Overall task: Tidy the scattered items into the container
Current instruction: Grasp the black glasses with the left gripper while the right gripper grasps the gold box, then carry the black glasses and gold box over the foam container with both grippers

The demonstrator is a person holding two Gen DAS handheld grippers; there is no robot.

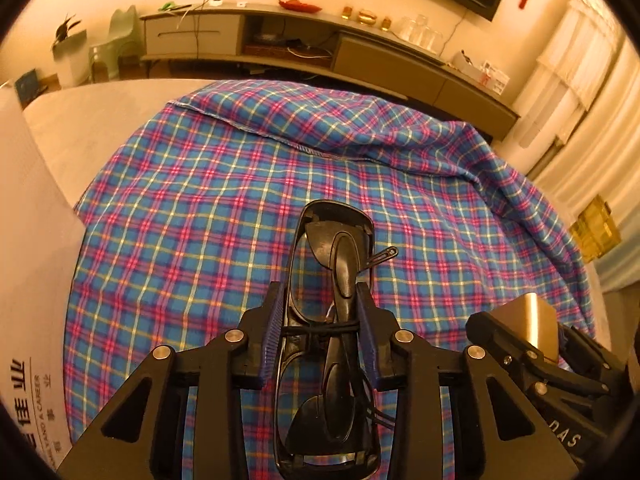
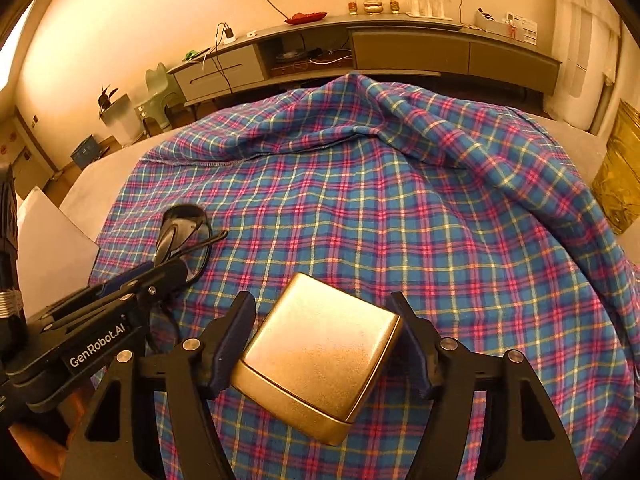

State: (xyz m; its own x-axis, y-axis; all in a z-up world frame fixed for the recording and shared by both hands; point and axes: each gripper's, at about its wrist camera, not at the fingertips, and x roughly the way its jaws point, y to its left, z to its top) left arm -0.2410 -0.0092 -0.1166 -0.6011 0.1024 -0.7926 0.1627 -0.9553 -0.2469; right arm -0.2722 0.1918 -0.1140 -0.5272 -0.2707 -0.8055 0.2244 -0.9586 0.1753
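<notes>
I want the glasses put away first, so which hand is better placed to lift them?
Left. Its jaws already flank the black glasses at mid-frame, while the right jaws straddle the gold tin.

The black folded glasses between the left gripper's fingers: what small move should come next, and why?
Probably close the left gripper a little more. Its blue pads flank the black folded glasses, which lie on the plaid cloth; a firm grip is not evident.
</notes>
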